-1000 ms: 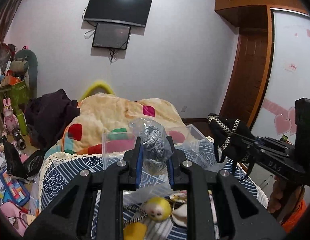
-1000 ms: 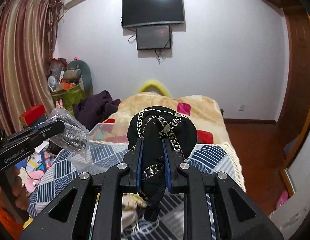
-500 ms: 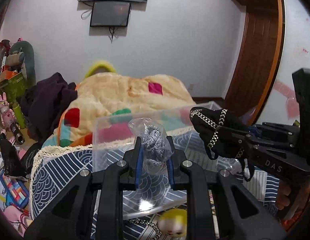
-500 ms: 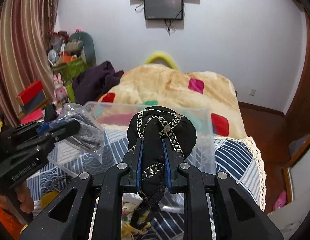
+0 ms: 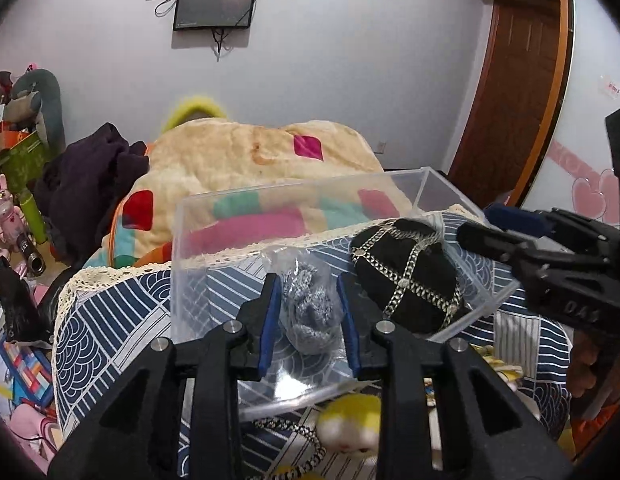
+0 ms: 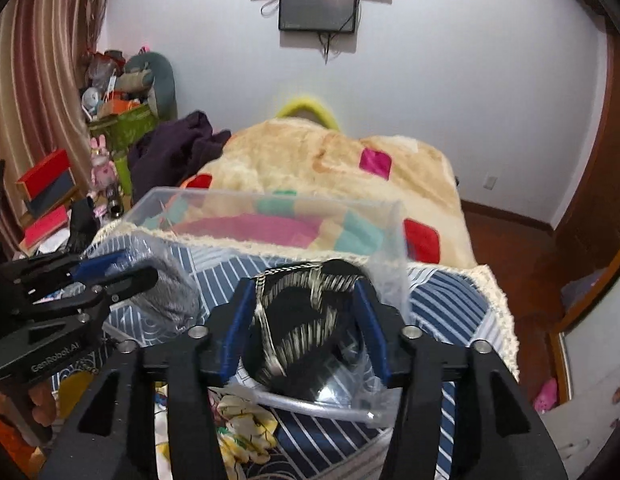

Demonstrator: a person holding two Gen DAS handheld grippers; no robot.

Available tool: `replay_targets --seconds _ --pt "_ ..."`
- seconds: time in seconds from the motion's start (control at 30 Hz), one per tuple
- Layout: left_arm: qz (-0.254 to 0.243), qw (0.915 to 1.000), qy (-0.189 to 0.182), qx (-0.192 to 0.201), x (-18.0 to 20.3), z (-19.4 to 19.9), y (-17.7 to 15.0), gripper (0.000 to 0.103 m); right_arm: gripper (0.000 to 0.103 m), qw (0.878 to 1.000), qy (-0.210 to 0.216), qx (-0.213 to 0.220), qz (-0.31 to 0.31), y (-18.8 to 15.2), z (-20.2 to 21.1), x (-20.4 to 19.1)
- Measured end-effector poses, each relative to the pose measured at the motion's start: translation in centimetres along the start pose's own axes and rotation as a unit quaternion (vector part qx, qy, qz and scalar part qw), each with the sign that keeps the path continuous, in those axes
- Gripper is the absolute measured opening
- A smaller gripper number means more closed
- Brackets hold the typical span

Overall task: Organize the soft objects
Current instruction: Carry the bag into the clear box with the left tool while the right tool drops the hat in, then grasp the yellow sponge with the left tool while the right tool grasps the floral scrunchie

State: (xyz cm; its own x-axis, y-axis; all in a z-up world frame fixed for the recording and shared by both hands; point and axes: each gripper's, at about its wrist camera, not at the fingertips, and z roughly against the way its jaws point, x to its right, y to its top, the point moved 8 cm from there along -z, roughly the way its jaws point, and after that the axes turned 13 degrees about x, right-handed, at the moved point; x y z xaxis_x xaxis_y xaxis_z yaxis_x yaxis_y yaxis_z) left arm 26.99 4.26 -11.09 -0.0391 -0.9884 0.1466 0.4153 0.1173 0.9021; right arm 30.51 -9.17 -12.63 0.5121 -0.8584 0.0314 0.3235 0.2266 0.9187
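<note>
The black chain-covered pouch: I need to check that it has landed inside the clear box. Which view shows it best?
The left wrist view. There the pouch appears sharp and whole, lying inside the clear box, apart from the right hand-held gripper. In the right wrist view the pouch is blurred and partly hidden between the open fingers.

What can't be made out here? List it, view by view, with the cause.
- Right wrist view: the black chained pouch is motion-blurred, so its resting pose in the clear bin is unclear.
- Left wrist view: the silver item in the plastic bag is too crumpled to identify, and whether the left gripper pads touch it is unclear.
- Left wrist view: the yellow plush is hidden behind the gripper body.
</note>
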Motion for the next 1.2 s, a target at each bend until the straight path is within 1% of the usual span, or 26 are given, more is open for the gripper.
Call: replay_targets --seconds 0.07,0.13,0.17,0.23,0.27,0.33,0.37,0.4,0.43,0.5,0.6,0.67,0.87,0.97,1.1,1.17,1.2 --pt "-0.001 1.0 -0.001 0.007 0.1 0.9 0.4 0.037 0.055 1.0 -0.001 0.011 0.0 0.7 0.6 0.1" --pt "-0.001 0.9998 -0.001 0.021 0.3 2.2 1.0 0.054 0.06 1.0 -0.002 0.026 0.0 1.1 1.7 0.0" --pt "-0.001 0.9996 -0.002 0.029 0.3 2.9 1.4 0.058 0.063 0.999 -0.003 0.033 0.0 1.3 2.2 0.0" --pt "-0.006 0.9989 -0.002 0.046 0.4 4.2 2.1 0.068 0.064 0.999 -0.004 0.049 0.003 1.7 3.3 -0.1" --pt "-0.009 0.9986 -0.001 0.053 0.5 5.0 2.3 0.07 0.066 0.998 -0.006 0.055 0.005 1.8 3.8 -0.1" --pt "-0.015 0.998 0.003 0.062 0.5 6.4 2.6 0.076 0.074 0.997 -0.008 0.07 0.007 1.9 4.9 -0.4" --pt "-0.018 0.9977 0.005 0.066 0.6 7.0 2.7 0.077 0.079 0.997 -0.008 0.077 0.008 2.0 5.3 -0.5" --pt "-0.021 0.9974 0.006 0.068 0.6 7.6 2.6 0.081 0.082 0.996 -0.009 0.085 0.01 1.9 6.0 -0.6" --pt "-0.023 0.9973 0.008 0.069 0.6 8.1 2.5 0.088 0.082 0.996 -0.008 0.088 0.011 1.9 6.2 -0.8" --pt "-0.024 0.9971 0.012 0.072 0.6 9.2 1.9 0.093 0.082 0.996 -0.004 0.089 0.011 1.4 6.8 -1.1" --pt "-0.026 0.9973 0.015 0.067 0.6 10.3 0.7 0.095 0.083 0.997 0.005 0.083 0.007 0.5 7.1 -1.7" --pt "-0.02 0.9981 0.014 0.056 0.2 10.6 -0.4 0.096 0.084 0.997 0.01 0.074 0.008 -0.6 7.1 -2.2" --pt "-0.005 0.9997 0.021 0.014 -1.1 10.5 -4.5 0.096 0.084 0.999 0.032 0.037 0.016 -4.2 6.1 -4.3" --pt "-0.005 0.9997 0.025 -0.004 -1.6 10.1 -6.6 0.096 0.084 0.999 0.035 0.029 0.017 -5.0 5.4 -4.5" --pt "0.004 0.9996 0.021 -0.02 -2.0 9.5 -8.6 0.095 0.082 0.999 0.036 0.021 -0.002 -4.9 4.2 -3.9" --pt "0.008 0.9994 0.019 -0.029 -2.1 9.0 -9.5 0.09 0.081 0.999 0.033 0.009 -0.008 -5.2 3.5 -3.8" --pt "0.008 0.9993 0.016 -0.034 -2.1 8.7 -9.8 0.084 0.079 0.999 0.032 0.004 -0.013 -5.2 2.9 -3.6"
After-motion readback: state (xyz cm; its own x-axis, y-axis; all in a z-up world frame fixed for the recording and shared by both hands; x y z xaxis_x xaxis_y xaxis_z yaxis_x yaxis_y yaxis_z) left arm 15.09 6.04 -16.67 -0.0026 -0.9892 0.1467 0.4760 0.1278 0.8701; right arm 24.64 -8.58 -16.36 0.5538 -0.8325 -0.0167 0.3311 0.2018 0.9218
